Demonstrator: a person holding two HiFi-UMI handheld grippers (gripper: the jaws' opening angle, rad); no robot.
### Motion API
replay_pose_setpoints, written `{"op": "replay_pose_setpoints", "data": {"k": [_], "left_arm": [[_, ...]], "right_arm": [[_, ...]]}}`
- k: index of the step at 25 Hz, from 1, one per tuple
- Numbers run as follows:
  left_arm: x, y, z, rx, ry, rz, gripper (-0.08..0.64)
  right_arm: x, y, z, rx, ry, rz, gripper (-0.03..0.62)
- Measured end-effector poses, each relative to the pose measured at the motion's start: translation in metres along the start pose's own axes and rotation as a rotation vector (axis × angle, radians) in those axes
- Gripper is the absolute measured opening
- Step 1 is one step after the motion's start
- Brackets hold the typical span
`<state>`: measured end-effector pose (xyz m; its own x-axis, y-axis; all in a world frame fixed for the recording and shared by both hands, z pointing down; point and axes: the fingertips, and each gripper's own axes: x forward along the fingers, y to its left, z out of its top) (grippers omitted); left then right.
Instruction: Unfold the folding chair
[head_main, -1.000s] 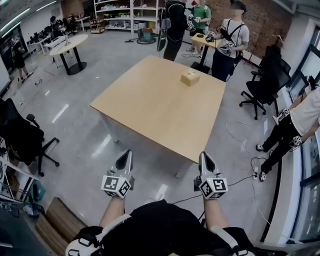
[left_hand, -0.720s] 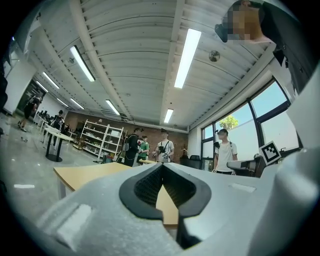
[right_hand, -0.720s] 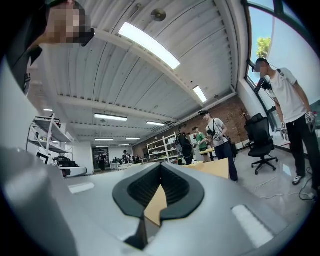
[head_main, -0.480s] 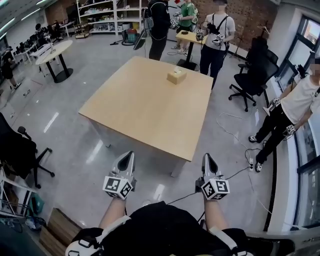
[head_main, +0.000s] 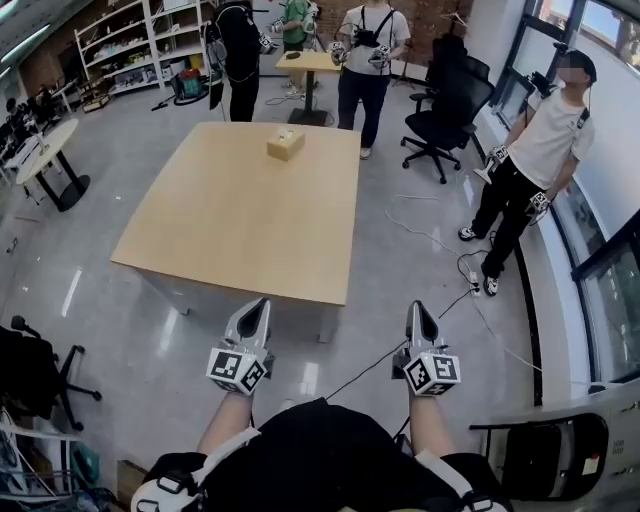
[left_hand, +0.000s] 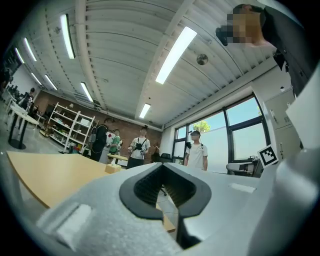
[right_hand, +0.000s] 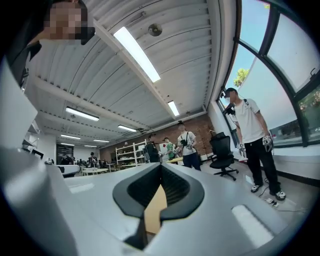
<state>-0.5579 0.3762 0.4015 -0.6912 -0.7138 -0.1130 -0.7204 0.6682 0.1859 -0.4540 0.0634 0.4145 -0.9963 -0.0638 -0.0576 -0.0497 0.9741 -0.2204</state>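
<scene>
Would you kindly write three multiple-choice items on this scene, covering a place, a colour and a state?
1. The tan box sits: A on the wooden table; B on the floor; C on a shelf.
2. The office chair beyond the table is: A red; B black; C white.
3. The left hand-held gripper and right hand-held gripper are: A open; B shut, empty; C shut on the box.
Answers: A, it rests on the tabletop; B, seat and back are black; B, both pairs of jaws meet on nothing.
</scene>
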Motion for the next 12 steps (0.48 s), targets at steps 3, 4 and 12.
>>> {"op": "replay_pose_setpoints", "data": {"k": [3,4,12], "left_arm": [[0.018,-0.02,-0.006,-0.019,0.002,-0.062,-0.002],[0.024,-0.028,-0.009,-0.024,0.003,-0.083,-0.002],[0.069,-0.101,-0.034,-0.078,0.032,-0.274,-0.002]], "right_arm": [[-0.024,-0.023,0.008,-0.006,-0.021,-0.07,0.005],[-0.032,-0.031,0.01,-0.01,-0.026,-0.092,0.005],[-0.105,-0.091,0.025,-0.041,-0.055,-0.266,0.005]]}}
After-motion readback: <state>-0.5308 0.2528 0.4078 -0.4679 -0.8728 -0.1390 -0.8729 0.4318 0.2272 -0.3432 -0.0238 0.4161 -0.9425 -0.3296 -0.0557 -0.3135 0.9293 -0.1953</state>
